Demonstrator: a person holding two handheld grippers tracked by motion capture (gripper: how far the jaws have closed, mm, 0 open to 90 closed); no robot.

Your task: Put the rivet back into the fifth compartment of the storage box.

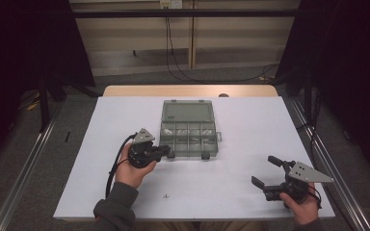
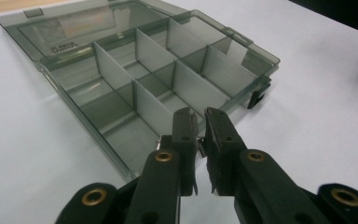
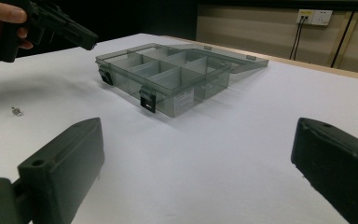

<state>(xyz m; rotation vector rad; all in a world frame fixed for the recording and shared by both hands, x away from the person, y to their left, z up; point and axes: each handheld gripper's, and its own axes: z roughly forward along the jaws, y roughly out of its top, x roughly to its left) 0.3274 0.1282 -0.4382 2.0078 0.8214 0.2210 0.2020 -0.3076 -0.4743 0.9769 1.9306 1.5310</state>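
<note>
Small screw [image 2: 199, 148] pinched in my left hand-held gripper [image 2: 199, 122], over near-left corner of open organizer box [image 1: 189, 129] mid-bench [image 1: 250, 183]. Advise: hover squarely above chosen compartment, release low. Right hand-held gripper [image 1: 265, 172] released, idle at 4 o'clock. Loose screw [image 1: 166, 196] at 6 o'clock.

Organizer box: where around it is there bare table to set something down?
Right of the organizer box, out to the table edge and down to the right gripper, is bare. Left of it too, above the left gripper. The front-left corner is crowded; a small screw lies near the front edge.
</note>
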